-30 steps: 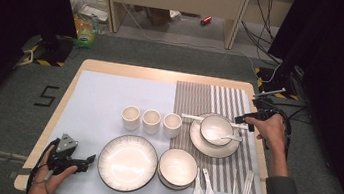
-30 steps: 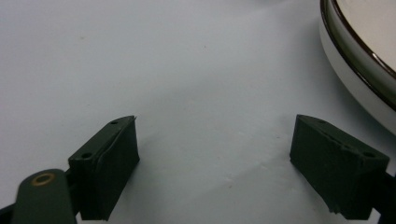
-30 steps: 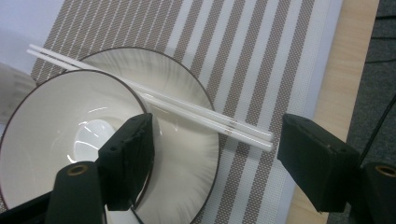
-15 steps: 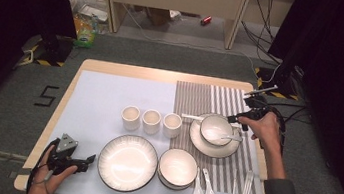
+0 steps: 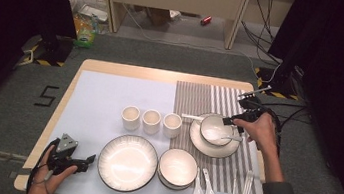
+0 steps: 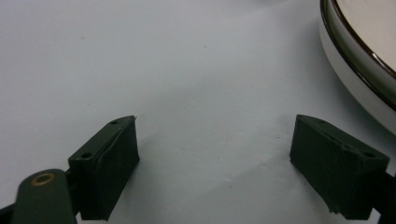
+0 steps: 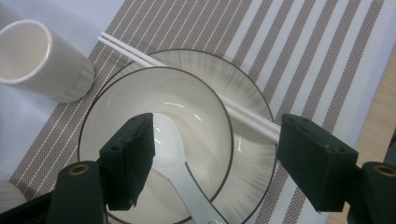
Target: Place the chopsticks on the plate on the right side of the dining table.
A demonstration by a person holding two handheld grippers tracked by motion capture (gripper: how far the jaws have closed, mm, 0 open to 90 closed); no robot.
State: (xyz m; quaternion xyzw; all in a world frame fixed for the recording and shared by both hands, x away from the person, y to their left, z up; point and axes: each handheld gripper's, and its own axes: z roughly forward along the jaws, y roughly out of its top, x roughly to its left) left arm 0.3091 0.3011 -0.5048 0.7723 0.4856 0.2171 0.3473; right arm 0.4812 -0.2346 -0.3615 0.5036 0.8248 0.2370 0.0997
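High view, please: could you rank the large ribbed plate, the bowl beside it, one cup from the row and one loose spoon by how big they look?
1. Large ribbed plate.
2. Bowl beside it.
3. Cup and spoon: too alike to rank; the spoon is longer but slimmer and lies nearer the camera.

I'm finding open cloth (image 5: 110, 94) running from my left gripper (image 5: 81, 162) toward twelve o'clock; the big plate (image 5: 127, 162) is blocking three o'clock, and three cups (image 5: 151, 121) are crowding the bowl (image 5: 215, 129) at nine.
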